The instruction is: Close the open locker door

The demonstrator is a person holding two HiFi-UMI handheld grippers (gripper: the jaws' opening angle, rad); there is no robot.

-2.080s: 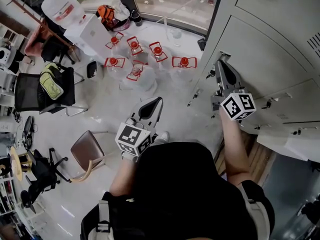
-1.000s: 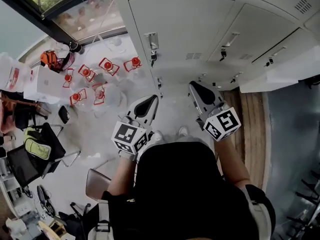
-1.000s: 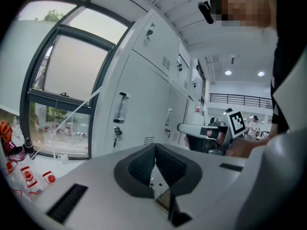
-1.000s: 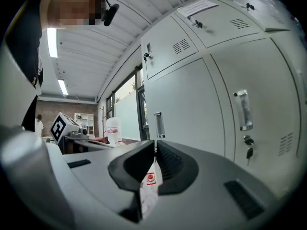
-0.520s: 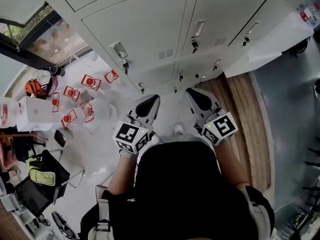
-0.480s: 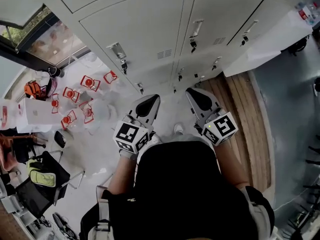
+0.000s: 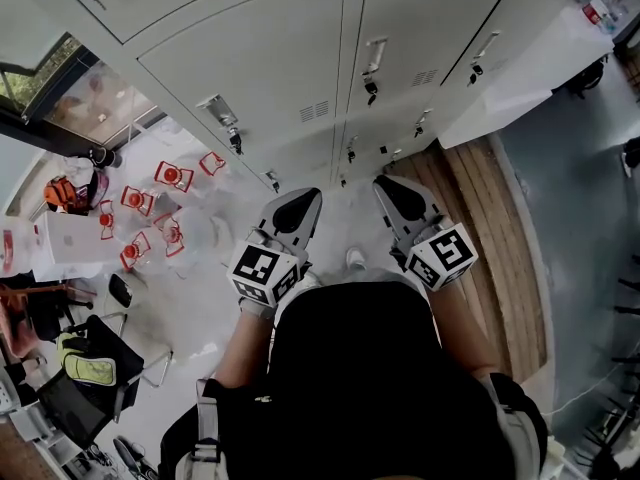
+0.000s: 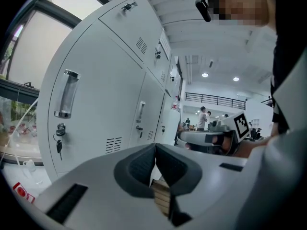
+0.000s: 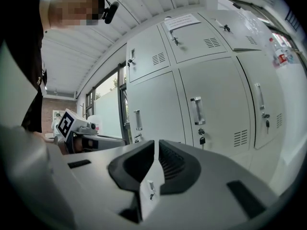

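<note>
Grey lockers [image 7: 260, 68] fill the top of the head view, and every door that shows lies flush with its frame. Handles with keys hang on the doors [image 7: 217, 111] [image 7: 374, 58]. My left gripper [image 7: 298, 208] and right gripper [image 7: 396, 194] are held side by side in front of my body, both short of the lockers and touching nothing. In the left gripper view the jaws [image 8: 154, 151] meet with nothing between them, and a locker door [image 8: 100, 109] stands ahead. The right gripper's jaws [image 9: 157, 153] are likewise together, facing closed doors [image 9: 211, 104].
Several water jugs with red caps [image 7: 160, 203] stand on the floor at left, near a black chair [image 7: 80, 388]. A wooden floor strip [image 7: 500, 238] runs at right below a white ledge [image 7: 520, 78]. People stand far off in the hall [image 8: 204, 119].
The view swung from the floor and jugs up to the locker front. My right gripper came away from the locker at right; both grippers now rest low and level.
</note>
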